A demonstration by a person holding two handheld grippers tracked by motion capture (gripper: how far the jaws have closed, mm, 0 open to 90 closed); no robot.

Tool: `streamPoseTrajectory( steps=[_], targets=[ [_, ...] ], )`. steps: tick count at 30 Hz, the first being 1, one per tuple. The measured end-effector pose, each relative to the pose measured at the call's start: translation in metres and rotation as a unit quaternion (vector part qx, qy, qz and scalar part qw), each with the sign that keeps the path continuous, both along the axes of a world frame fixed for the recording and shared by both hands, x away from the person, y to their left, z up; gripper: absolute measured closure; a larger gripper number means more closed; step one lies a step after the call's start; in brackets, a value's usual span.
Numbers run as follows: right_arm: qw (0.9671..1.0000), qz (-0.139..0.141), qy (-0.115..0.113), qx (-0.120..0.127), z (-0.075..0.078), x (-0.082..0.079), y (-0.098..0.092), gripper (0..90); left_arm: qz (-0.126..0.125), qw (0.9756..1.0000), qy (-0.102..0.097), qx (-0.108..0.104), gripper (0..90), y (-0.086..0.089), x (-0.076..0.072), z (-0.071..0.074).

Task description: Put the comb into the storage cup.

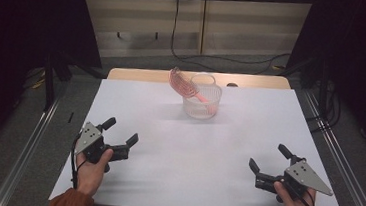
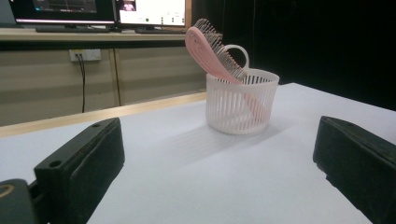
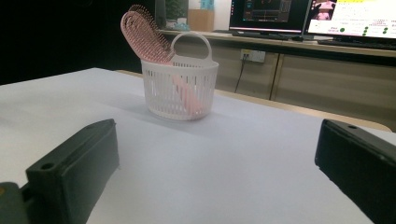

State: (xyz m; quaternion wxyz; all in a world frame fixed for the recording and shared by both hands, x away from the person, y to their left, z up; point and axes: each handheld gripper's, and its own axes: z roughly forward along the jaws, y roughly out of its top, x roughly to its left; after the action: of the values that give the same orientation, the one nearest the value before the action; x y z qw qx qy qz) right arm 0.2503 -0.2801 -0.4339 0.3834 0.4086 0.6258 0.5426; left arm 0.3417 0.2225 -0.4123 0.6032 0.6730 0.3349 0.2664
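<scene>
Standing toward the far middle of the white table, a small white slotted basket is seen with a pink hairbrush propped inside it. The brush is tilted, its handle down in the basket and its bristled head leaning out over the rim. The left gripper is held low near the near left corner of the table, its jaws spread wide with nothing between them. The right gripper is held near the near right corner, its jaws likewise spread apart and empty. Both grippers are kept well apart from the basket, which is faced by each. Monitors are seen on a bench beyond the table.
</scene>
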Motion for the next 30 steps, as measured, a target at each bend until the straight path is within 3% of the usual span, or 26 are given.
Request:
streamPoseTrajectory(
  steps=[11,16,17,18,21,30],
  targets=[
    [1.0,-0.001,-0.001,0.0,0.0,0.0,0.0,0.0,0.007,0.9998,0.018,-0.003,2.3,0.006,-0.017,-0.004],
    [1.0,0.0,0.0,0.002,0.0,0.0,0.0,0.0,0.012,0.9998,0.012,-0.005,2.3,0.008,-0.025,-0.002],
    [1.0,-0.001,-0.001,0.002,0.0,-0.001,0.0,0.0,0.018,0.9998,0.003,0.001,2.8,0.01,-0.027,-0.002],
    [1.0,-0.001,-0.001,0.001,0.0,0.0,0.0,0.0,0.032,0.9994,-0.004,-0.007,3.3,0.012,-0.029,-0.001],
    [1.0,0.0,0.0,0.002,0.0,-0.001,0.0,0.0,0.041,0.999,0.004,-0.015,3.3,0.018,-0.031,-0.003],
    [1.0,-0.002,-0.001,0.002,0.0,-0.001,0.0,0.0,0.044,0.9987,0.024,0.002,3.2,0.022,-0.041,-0.01]
  ],
)
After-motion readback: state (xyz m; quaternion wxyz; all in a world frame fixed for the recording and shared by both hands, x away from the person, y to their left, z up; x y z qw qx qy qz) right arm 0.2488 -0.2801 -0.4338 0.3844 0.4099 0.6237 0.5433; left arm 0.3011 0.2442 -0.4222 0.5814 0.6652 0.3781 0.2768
